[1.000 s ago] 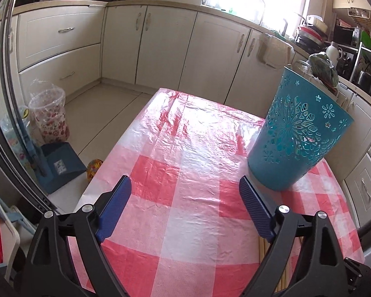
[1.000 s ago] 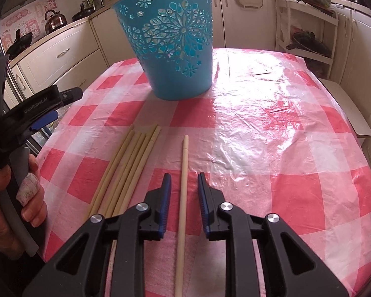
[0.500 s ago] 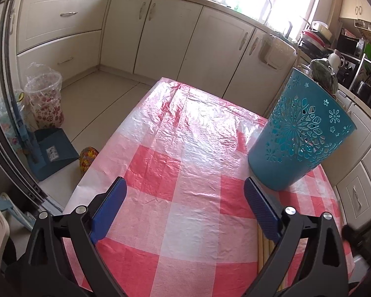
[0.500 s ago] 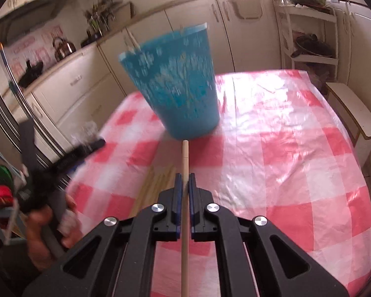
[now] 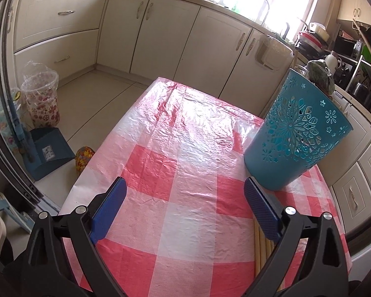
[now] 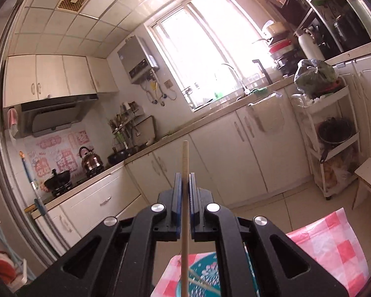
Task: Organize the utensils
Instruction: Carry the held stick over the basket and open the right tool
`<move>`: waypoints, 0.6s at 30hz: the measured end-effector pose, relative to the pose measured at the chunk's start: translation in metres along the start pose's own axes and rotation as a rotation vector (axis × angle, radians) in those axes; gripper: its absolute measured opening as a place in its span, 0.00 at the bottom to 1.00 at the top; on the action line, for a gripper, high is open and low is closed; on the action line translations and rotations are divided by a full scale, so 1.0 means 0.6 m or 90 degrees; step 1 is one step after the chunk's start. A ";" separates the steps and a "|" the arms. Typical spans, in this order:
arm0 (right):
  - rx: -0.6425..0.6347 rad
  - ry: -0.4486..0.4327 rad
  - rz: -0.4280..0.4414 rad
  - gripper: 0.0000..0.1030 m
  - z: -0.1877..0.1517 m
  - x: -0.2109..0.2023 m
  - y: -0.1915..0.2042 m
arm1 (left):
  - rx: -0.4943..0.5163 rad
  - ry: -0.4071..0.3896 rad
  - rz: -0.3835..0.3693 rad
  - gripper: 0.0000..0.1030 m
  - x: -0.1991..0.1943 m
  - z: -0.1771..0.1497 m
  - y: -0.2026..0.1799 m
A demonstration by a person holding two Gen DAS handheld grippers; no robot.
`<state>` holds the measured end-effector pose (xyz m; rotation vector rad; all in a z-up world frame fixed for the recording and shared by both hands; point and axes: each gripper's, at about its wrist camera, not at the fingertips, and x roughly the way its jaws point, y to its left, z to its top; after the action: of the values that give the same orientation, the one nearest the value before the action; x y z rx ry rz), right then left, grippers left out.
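Right gripper [image 6: 184, 180]: pads clamped on a chopstick [image 6: 185, 158], having just closed on it; stick runs up the gap between the pads, its tip past them at 12 o'clock, its lower length dropping toward 6 o'clock; gripper points level at the kitchen. Below it, at 6 o'clock in the right wrist view, the open mouth of the bin [image 6: 207, 269] with thin sticks crossing inside; checked tablecloth [image 6: 334, 242] at 4 o'clock.

Left gripper [image 5: 184, 208]: jaws wide apart, nothing between the pads; angled down over the cloth [image 5: 185, 153]. Loose chopsticks [image 5: 261, 250] lie on the cloth at 5 o'clock, side by side, partly hidden by the right finger. Bin stands upright on the cloth at 2 o'clock, just beyond that finger. Further out: dustpan [image 5: 48, 148] on the floor at 9 o'clock; cabinets [image 5: 160, 32] at 12 o'clock.
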<state>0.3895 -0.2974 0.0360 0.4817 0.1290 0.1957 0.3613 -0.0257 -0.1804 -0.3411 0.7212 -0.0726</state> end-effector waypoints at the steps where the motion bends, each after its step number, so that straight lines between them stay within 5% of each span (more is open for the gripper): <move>1: 0.005 0.005 -0.017 0.06 -0.008 0.019 -0.005 | -0.003 0.000 -0.004 0.89 0.000 0.000 0.001; 12: -0.058 0.124 -0.048 0.06 -0.096 0.042 -0.022 | -0.003 -0.001 -0.019 0.89 -0.001 -0.003 -0.003; 18: -0.074 0.125 -0.044 0.19 -0.097 -0.045 -0.031 | -0.004 -0.001 -0.018 0.89 0.000 -0.002 0.000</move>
<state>0.3560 -0.2934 -0.0221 0.3417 0.3246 0.1817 0.3602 -0.0262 -0.1811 -0.3580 0.7152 -0.0966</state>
